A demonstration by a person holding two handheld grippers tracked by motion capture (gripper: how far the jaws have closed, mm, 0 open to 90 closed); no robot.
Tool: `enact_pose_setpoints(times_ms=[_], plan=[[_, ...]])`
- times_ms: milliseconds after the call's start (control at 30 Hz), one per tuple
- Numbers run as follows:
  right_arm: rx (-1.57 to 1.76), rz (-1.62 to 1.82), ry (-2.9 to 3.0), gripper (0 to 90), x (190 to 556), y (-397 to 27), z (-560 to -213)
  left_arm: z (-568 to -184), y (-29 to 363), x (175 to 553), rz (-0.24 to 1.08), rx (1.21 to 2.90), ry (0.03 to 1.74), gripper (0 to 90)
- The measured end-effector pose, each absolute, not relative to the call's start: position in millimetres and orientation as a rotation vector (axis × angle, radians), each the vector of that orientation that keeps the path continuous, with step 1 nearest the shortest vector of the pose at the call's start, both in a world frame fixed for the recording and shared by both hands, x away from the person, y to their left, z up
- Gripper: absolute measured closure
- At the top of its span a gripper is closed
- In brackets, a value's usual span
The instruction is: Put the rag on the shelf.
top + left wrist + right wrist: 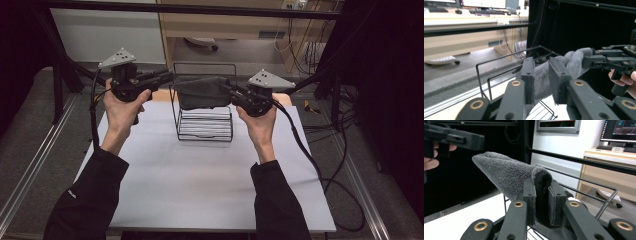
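A dark grey towel (202,92) hangs stretched between my two grippers, above a black wire rack (205,132) at the back of the white table (200,180). My left gripper (167,77) is shut on the towel's left end; in the left gripper view the towel (574,60) is pinched between its jaws (541,62). My right gripper (225,87) is shut on the right end, and a fold of towel (509,175) is clamped between its jaws (541,182). The towel's lower edge sags into the top of the rack (506,56). White slats lie inside the rack.
Black frame bars (200,9) run across the back and down both sides. A wooden desk (225,25) stands behind the table. Cables (320,165) trail off the table's right edge to the floor. The near half of the table is bare.
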State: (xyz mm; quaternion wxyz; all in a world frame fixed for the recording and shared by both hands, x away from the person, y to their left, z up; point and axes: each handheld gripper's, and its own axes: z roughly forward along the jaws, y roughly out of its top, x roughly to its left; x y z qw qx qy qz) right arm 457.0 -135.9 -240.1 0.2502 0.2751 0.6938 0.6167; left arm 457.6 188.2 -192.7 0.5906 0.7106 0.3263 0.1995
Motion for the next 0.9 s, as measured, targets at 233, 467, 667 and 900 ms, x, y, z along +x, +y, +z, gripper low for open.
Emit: enact_pose_setpoints(times_ms=[233,467,667,900], plan=[[0.735,1.682,1.904,78.4,455,-138,-245,-199,176,467,0.411,1.737,0.769,89.6],[0.724,1.657,1.934,74.2,451,-137,-246,-211,172,464,0.4,1.788,0.764,89.9],[0.719,1.639,1.961,61.8,447,-139,-245,-222,170,461,0.393,1.832,0.753,89.9],[0.724,1.64,1.972,50.5,444,-141,-243,-232,167,461,0.401,1.854,0.754,89.9]])
